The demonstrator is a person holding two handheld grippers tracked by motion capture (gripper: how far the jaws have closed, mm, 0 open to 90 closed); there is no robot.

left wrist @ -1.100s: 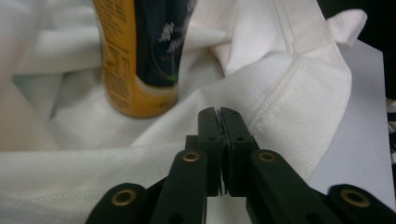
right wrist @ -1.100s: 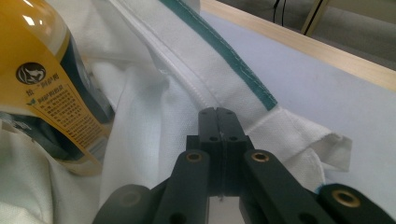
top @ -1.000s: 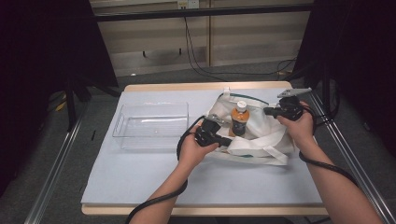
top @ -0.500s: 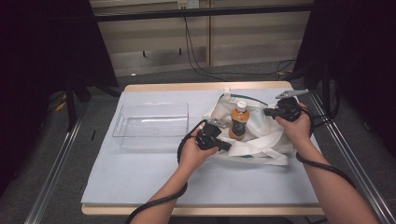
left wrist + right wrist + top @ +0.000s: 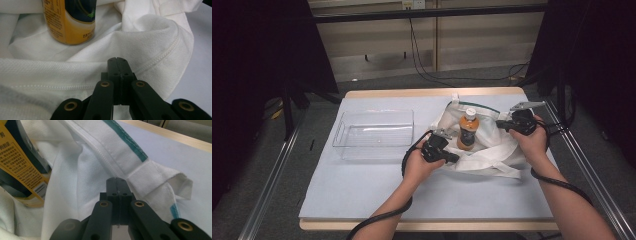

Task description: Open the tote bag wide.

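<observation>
You have one white cloth bag (image 5: pixel 482 150), one orange bottle (image 5: pixel 467 131) and one clear plastic tray (image 5: pixel 374 134) on the table (image 5: pixel 362 190), and one gripper in each hand.

The bag lies toward the right edge of the table, nearer the far edge than the near one; the tray sits well apart from it on the left half. The bottle stands upright inside the open bag, white cap up.

Your left gripper (image 5: pixel 451 156) is at the bag's near-left rim, its jaws pressed flat together; in the left gripper view (image 5: pixel 117 61) the tips rest against the cloth, but whether any fabric is pinched between them cannot be told. Your right gripper (image 5: pixel 501 124) is at the bag's far-right rim, jaws likewise closed flat (image 5: pixel 116 181), and a grip on the cloth is equally unclear.

The bag is white woven fabric with stitched hems and a teal stripe along one rim. The bottle's lower part is hidden by folds; its label print is too small to read.
</observation>
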